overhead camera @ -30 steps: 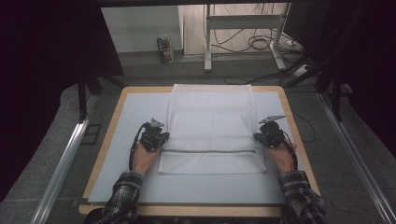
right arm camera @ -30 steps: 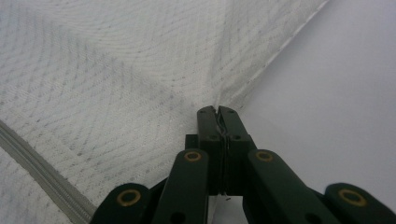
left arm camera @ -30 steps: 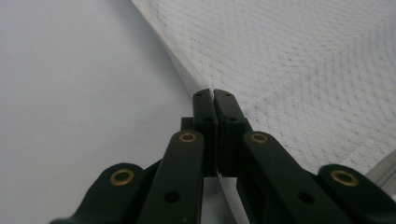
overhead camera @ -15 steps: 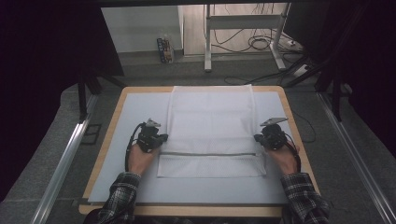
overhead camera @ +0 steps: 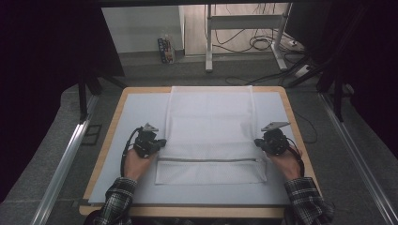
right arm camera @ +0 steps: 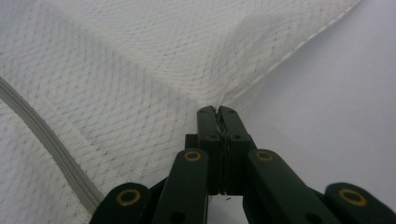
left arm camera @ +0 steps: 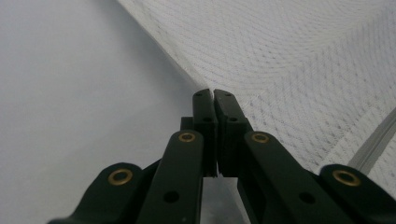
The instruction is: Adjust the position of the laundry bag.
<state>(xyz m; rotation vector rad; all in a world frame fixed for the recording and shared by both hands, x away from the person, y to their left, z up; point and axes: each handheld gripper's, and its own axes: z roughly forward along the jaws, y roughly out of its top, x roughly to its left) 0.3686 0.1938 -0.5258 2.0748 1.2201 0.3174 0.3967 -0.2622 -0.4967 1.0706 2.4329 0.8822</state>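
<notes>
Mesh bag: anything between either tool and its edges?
Nothing visible. The left tool is shut on the mesh bag at its left edge, the right tool on its right edge, on the board.

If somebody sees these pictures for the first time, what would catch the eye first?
First, the white mesh bag spread flat in the middle of the pale table mat, with a grey zipper running across its near part. Then the left gripper and the right gripper, each shut on one side edge of the bag.

A pale mat [overhead camera: 136,112] covers the wood-edged table [overhead camera: 109,136] — beyond it, floor cables [overhead camera: 263,44] (tangled) and a metal stand [overhead camera: 244,35].
</notes>
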